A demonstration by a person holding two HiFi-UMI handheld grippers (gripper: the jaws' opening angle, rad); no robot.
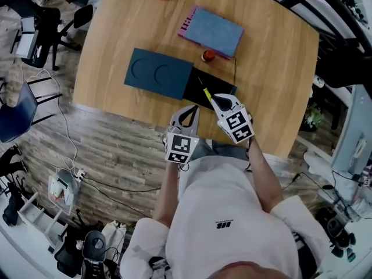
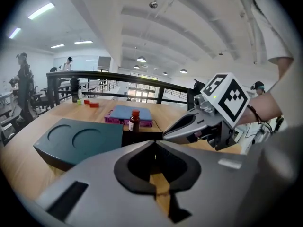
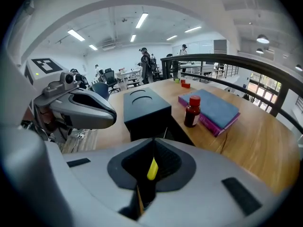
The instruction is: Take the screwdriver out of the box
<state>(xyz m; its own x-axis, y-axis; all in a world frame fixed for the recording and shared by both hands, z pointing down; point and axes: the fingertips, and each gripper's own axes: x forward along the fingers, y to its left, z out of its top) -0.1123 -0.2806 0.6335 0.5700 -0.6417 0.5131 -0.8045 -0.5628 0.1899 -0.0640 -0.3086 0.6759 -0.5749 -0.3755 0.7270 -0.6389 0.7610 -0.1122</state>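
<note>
Now, slim yellow screwdriver (image 3: 152,168) w/ thin shaft, clamped in right gripper (image 1: 215,100)

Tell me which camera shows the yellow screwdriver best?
The head view: the screwdriver shows its yellow handle and thin shaft, held by the right gripper. The right gripper view shows only a yellow sliver of it between the jaws. The left gripper view does not show it.
</note>
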